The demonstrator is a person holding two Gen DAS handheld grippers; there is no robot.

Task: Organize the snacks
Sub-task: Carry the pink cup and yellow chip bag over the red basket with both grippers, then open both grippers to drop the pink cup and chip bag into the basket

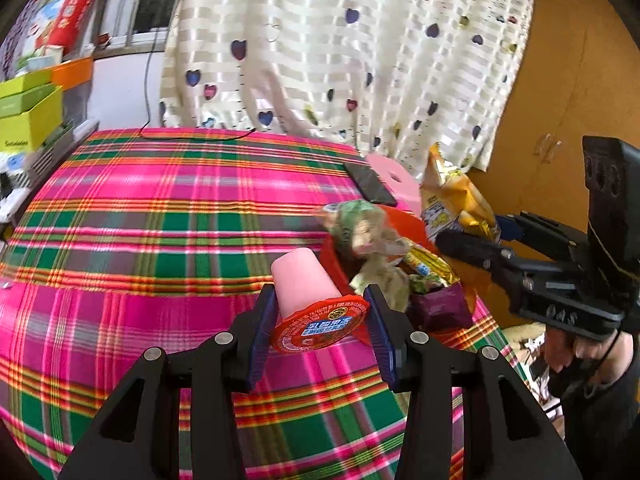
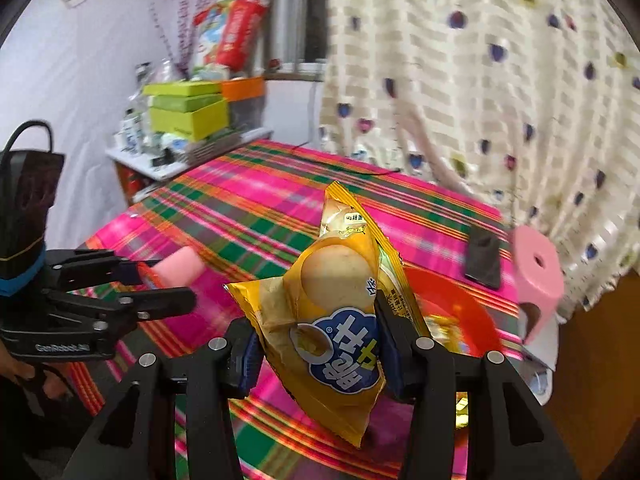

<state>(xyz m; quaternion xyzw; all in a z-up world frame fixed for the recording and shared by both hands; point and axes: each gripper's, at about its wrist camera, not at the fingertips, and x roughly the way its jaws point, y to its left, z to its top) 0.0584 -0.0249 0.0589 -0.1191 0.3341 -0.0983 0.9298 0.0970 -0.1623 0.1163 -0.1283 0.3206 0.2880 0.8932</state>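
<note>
The left gripper (image 1: 320,322) clamps a pink cup (image 1: 310,292) with a Chinese-printed red lid, just beside the red bowl (image 1: 334,260). The right gripper (image 2: 320,344) grips a yellow bag (image 2: 332,320) bearing blue-badged Chinese characters above that bowl.

Heart-print curtain (image 1: 340,52) hangs behind plaid-covered table (image 1: 160,208). Wooden cabinet (image 1: 560,92) right of curtain, window (image 2: 304,20) left of it, cluttered shelf (image 2: 180,160) below window.

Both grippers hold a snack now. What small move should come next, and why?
Probably lower the right gripper toward the red bowl and release the yellow snack bag there: other snacks already lie inside, while the left gripper holds the pink cup beside it.
</note>
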